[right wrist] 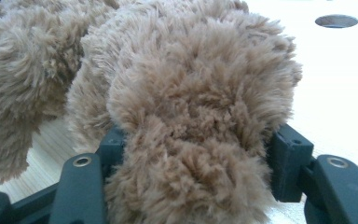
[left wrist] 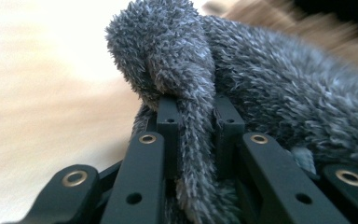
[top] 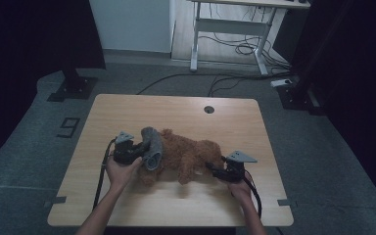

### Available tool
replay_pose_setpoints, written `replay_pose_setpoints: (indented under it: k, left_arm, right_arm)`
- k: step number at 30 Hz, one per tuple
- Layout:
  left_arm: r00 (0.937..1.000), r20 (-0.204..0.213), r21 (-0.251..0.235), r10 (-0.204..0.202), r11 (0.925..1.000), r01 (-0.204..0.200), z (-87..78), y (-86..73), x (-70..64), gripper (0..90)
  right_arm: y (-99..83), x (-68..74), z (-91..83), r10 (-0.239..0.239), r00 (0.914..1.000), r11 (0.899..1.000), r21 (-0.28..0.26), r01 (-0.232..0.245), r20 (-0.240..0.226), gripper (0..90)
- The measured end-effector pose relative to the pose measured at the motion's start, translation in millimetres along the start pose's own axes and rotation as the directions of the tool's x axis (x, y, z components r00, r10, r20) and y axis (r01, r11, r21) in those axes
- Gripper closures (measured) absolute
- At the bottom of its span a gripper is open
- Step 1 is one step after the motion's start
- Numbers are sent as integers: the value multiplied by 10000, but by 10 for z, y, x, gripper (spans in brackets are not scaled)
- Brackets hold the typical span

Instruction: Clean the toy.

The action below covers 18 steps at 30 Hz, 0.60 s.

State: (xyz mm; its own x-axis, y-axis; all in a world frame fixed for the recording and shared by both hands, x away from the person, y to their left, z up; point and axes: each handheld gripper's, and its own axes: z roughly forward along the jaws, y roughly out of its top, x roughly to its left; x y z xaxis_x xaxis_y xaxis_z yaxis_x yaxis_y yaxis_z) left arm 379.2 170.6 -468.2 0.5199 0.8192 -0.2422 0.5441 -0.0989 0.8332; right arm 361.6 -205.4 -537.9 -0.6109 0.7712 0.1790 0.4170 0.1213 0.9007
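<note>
Plush dog (top: 191,155) pinched by right claw (top: 219,171); left claw (top: 138,151) clamps grey sock (top: 152,147).

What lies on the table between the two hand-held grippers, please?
In the high view, the brown plush toy spans it, with the grey fuzzy cloth at the left hand-held gripper; the right hand-held gripper clasps the toy.

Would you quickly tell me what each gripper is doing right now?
Left gripper: shut on the grey cloth.
Right gripper: shut on the plush toy.
</note>
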Motion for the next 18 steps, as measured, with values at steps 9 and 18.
replay_pose_setpoints:
  k: [9, 18]
  left_arm:
    - [9793, 1276, -367, 1573, 9874, -1538, 137, 409, -779, 765]
    - [9438, 2265, 169, 2408, 9678, -2510, 740, 461, -1587, 763]
  right_arm:
    - [-2, -3, -1, 39, 10000, 10000, 2, -39, -17, 382]
    - [-5, -9, -6, 37, 10000, 10000, 15, -37, -72, 381]
